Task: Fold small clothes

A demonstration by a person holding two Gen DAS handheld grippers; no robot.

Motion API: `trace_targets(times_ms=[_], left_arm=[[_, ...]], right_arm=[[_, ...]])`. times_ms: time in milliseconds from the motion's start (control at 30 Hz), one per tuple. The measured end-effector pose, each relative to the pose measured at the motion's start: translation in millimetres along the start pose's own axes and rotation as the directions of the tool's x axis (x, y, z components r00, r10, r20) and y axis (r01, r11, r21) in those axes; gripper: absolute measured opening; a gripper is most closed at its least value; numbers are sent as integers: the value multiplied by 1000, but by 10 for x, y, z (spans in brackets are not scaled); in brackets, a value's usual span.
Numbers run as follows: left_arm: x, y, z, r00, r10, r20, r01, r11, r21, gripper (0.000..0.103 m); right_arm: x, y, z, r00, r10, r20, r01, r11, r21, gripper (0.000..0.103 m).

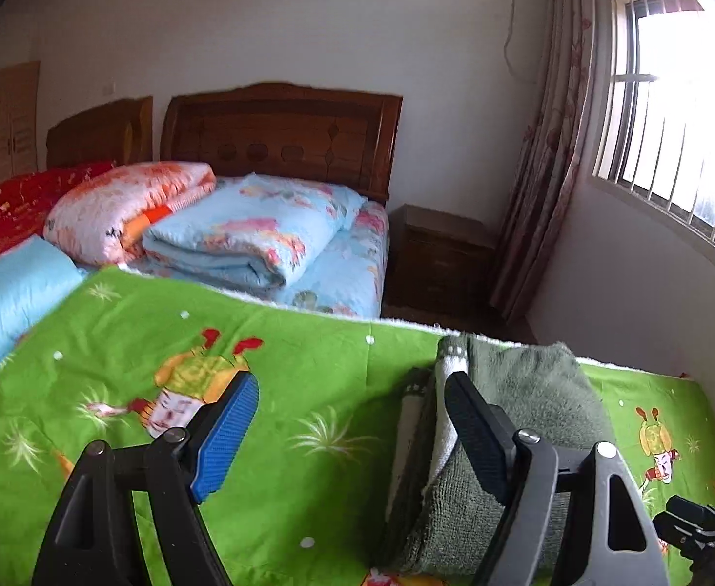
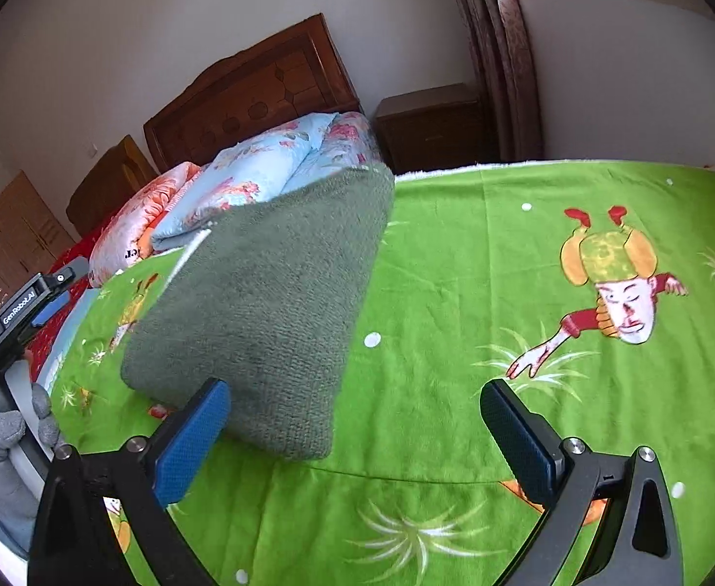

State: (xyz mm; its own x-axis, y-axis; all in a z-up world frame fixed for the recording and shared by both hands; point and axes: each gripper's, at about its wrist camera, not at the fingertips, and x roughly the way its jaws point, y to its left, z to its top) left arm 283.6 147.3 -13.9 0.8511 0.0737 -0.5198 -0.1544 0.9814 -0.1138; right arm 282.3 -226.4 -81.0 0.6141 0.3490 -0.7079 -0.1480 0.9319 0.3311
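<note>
Although both grippers stand open and hold nothing, the left gripper is nearer the folded green garment, whose long axis runs away from it on the blanket, beside its right finger. From the right gripper the garment lies ahead and leftward; only the left view shows its white-edged layers.

Your left gripper sits wide open over the green cartoon blanket, blue pad on one side, and the black finger looks pressed against the folded green knit garment. That garment lies on the blanket near its far edge, with a white strip showing along its side. Beyond the blanket's far edge there's a folded light-blue quilt below the wooden headboard.
</note>
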Motion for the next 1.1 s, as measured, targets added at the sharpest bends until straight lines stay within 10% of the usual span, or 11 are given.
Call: trace_targets(times_ms=[167,400,833,1100], left_arm=[[-1074,-210,390,975,-45,219,21,994,111,85],[-1932,-408,333,968,-84,238,47,987,156,85],[-1984,-446,-966,993,81,87,-94,982,166,85],[-2020,-592,-1383,1000,-15,2,14,977,215,85]], right_arm=[[-948,444,222,979,23,200,-5,996,-87,103],[-1965,872,-39,920,3,392,71,982,-175,103],[-2055,672,-1095,944,-34,328,82,988,-134,103],[-1901,726,-1348,969,-44,244,90,980,-180,103]])
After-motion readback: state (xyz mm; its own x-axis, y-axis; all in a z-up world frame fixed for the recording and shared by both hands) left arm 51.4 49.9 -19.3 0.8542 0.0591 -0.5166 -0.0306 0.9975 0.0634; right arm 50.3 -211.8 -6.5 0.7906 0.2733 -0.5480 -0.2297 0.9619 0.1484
